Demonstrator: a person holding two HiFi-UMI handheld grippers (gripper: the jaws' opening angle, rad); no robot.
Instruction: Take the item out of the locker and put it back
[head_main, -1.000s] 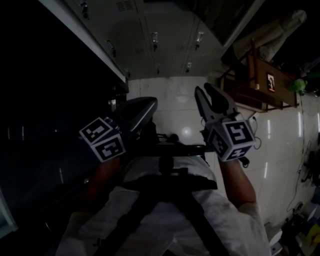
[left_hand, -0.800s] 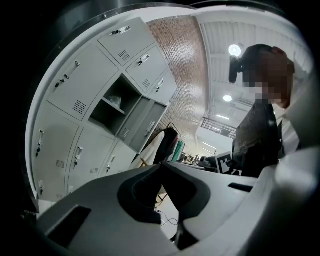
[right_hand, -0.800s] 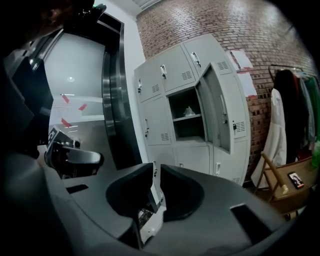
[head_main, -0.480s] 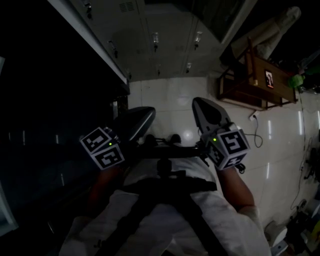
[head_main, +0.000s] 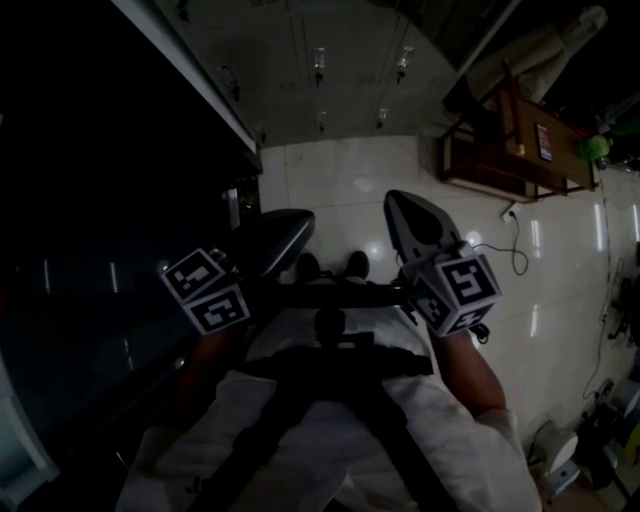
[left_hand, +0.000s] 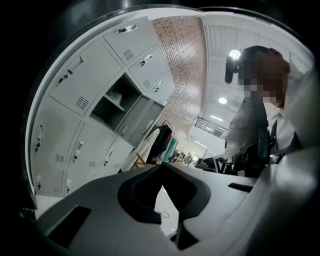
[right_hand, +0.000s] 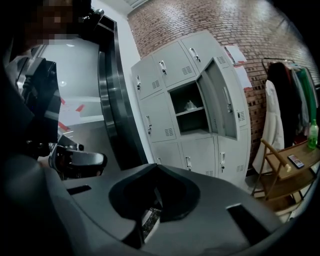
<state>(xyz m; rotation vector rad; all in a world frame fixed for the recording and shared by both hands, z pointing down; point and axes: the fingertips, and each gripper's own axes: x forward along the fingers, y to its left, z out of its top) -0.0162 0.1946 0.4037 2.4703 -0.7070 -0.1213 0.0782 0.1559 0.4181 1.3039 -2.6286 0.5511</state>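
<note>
Two claws: one in each hand, both held up in front of the person's chest in the head view, well apart from the lockers.
Left claw (left_hand: 162, 165): jaws pressed together, tips meeting, with nothing between them.
Left marker cube (head_main: 206, 290): black-and-white squares, sitting at the rear of the left claw above the person's forearm.
Lockers (left_hand: 75, 95): a bank of grey steel doors in rows, each with a small handle and vent slots.
Open compartment (right_hand: 192, 110): in the middle row; its door (right_hand: 220, 100) is swung out to the right in the right gripper view, and a shelf divides the inside.
Item (right_hand: 190, 105): a small pale thing on the upper shelf of the open compartment, too small to identify. Neither claw touches it.
Shoes (head_main: 330, 267): two dark toes on the glossy white tiled floor (head_main: 350, 180), between the two claws.
Right claw (right_hand: 155, 166): its jaws have just been closing and are now pressed together, with nothing pinched between them.
Brick wall (right_hand: 225, 25): red brick, behind and above the lockers.
Garments (right_hand: 287, 95): hung on a rail to the right of the lockers.
Wooden desk (right_hand: 287, 172): low, just right of the lockers; a phone (right_hand: 296, 161) and a green bottle (right_hand: 313, 134) stand on it.
Cable (head_main: 515, 250): lies looped on the floor near the wooden desk.
</note>
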